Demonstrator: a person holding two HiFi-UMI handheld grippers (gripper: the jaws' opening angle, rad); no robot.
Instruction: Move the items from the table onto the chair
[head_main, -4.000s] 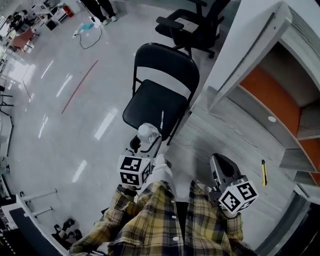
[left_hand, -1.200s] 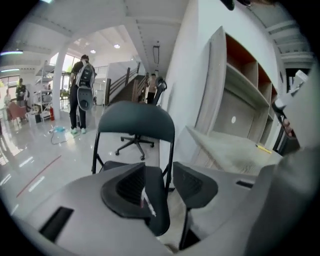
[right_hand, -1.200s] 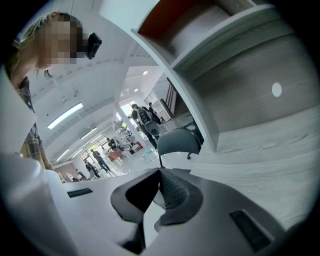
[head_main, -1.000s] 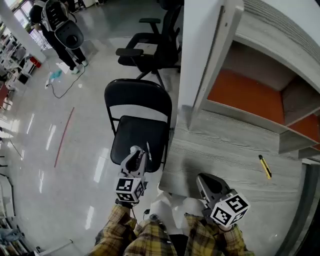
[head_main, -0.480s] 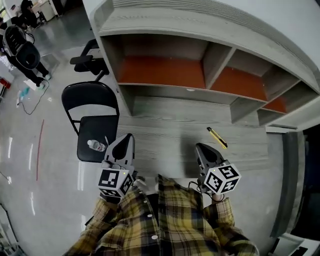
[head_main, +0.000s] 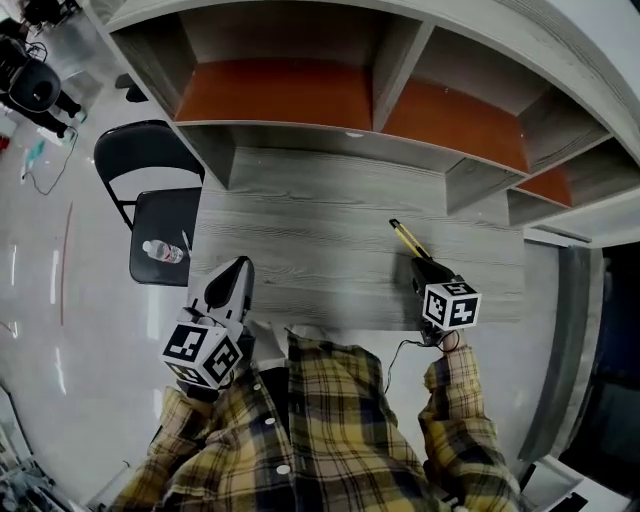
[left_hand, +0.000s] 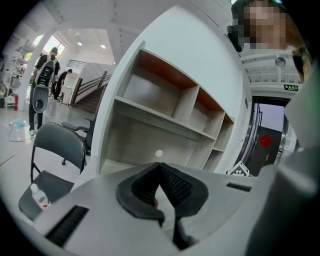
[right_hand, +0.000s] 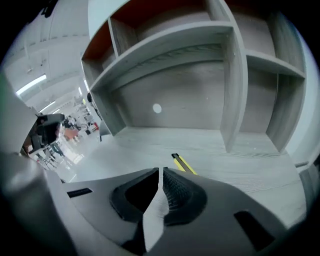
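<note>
A yellow utility knife (head_main: 405, 236) lies on the grey wooden table (head_main: 310, 215), right of centre. My right gripper (head_main: 416, 264) is shut and empty, its tips just short of the knife's near end. In the right gripper view the knife (right_hand: 183, 163) lies right past the closed tips (right_hand: 160, 171). My left gripper (head_main: 241, 262) hovers shut and empty at the table's front left corner. Left of the table stands a black folding chair (head_main: 140, 150) with a clear water bottle (head_main: 160, 251) and a thin pen (head_main: 186, 243) on its seat. The left gripper view shows its shut tips (left_hand: 160, 166), the chair (left_hand: 57, 142) and the bottle (left_hand: 40, 196).
A grey shelf unit with orange back panels (head_main: 280, 90) rises along the table's far side, its upright dividers (right_hand: 235, 90) behind the knife. Glossy floor (head_main: 40, 300) spreads left of the chair, with people standing far off (left_hand: 45, 80). A dark doorway lies to the right (left_hand: 265, 145).
The view has swung from the chair to the table. My left gripper has drawn back from the chair seat, where the bottle now lies. My right gripper has moved forward up to the knife.
</note>
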